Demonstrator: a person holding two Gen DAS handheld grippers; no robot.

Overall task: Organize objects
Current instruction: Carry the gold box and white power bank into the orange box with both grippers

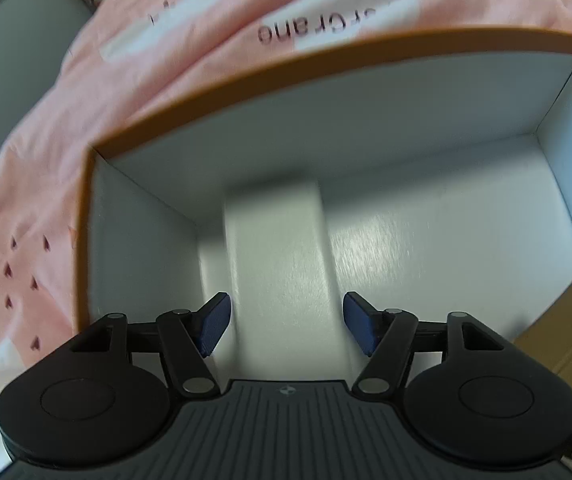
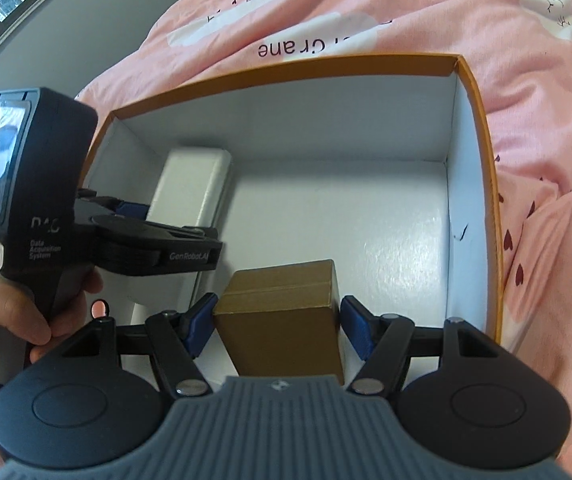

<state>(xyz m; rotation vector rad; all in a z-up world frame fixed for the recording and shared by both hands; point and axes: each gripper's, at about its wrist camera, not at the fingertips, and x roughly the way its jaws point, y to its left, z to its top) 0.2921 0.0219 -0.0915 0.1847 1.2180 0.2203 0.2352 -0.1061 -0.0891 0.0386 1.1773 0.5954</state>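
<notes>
- The pink bedspread (image 2: 525, 120), soft and creased, printed with white clouds and dark little hearts, lay under everything; the orange box sat on it.
- The orange box (image 2: 481, 128), a deep card carton with an orange rim and smooth, slightly glossy white walls and floor, stood open. Much of its floor was bare, so by my reading the sorting was only partly done.
- The white box (image 2: 194, 192), long, flat-sided with rounded edges and a matte finish, lay inside the orange box along its left wall.
- The brown box (image 2: 282, 312), a plain kraft-card block with a taped seam, sat inside the orange box near its front wall, right of the white one.
- The left gripper (image 1: 286, 326) hung over the white box (image 1: 278, 264) with its blue pads spread clear of both sides, so that piece looked released.
- The right gripper (image 2: 276, 326) bracketed the brown box: the left pad touched it, the right showed a sliver of gap, so whether it pinched I cannot tell.
- A hand (image 2: 10, 312) gripped the left tool's handle, outside the orange box.
</notes>
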